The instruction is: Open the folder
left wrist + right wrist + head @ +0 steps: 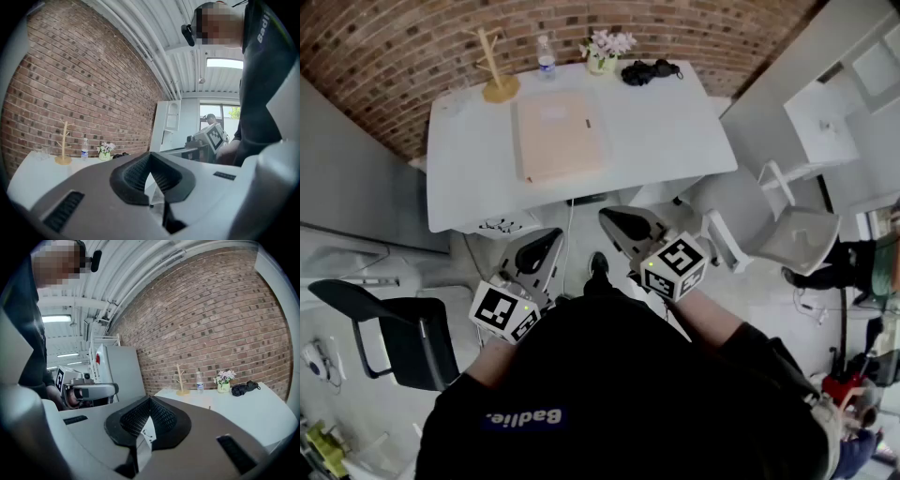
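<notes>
A closed tan folder lies flat in the middle of the white table. Both grippers hang in front of the table's near edge, well short of the folder and not touching it. My left gripper is shut, its dark pads meeting with nothing between them. My right gripper is also shut and empty. Each gripper view shows the other gripper off to the side, with the table and brick wall beyond.
Along the table's far edge stand a wooden mug tree, a water bottle, a flower vase and a black bundle. A black chair is at the left, a white chair at the right.
</notes>
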A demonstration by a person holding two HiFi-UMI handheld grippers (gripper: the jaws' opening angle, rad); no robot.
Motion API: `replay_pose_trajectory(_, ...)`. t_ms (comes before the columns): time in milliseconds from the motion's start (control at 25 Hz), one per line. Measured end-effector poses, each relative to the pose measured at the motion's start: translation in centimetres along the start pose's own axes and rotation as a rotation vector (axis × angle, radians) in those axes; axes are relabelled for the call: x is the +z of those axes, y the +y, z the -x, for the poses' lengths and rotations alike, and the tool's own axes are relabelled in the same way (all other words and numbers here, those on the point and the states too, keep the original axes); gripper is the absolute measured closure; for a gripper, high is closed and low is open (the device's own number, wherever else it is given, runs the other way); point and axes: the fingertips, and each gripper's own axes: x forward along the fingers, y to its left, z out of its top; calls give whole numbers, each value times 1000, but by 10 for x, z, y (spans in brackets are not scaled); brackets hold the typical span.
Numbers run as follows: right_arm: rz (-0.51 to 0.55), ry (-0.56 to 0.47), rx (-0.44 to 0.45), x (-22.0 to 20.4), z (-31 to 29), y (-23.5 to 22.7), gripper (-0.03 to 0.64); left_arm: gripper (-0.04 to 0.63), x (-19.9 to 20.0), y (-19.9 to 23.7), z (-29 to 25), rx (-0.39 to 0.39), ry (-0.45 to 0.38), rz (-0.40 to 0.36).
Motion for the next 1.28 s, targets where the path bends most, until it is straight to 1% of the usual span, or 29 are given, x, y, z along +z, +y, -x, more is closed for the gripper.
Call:
replay_pose_trajectory(480, -8, 0, -5, 3, -6, -14, 588, 594, 3, 10, -12, 8, -1, 2)
replay_pose_trajectory(800, -32, 16, -7, -2, -12, -31, 589, 593, -4, 22, -28, 23, 24, 6)
replay_pose_trajectory(1080, -47, 36, -10, -6, -26, -66, 588, 594, -8, 47, -55, 62, 54, -13)
replay_pose_trajectory(1280, -61, 33, -28, -7, -37, -108, 588, 593, -20, 70, -83, 91, 100, -59)
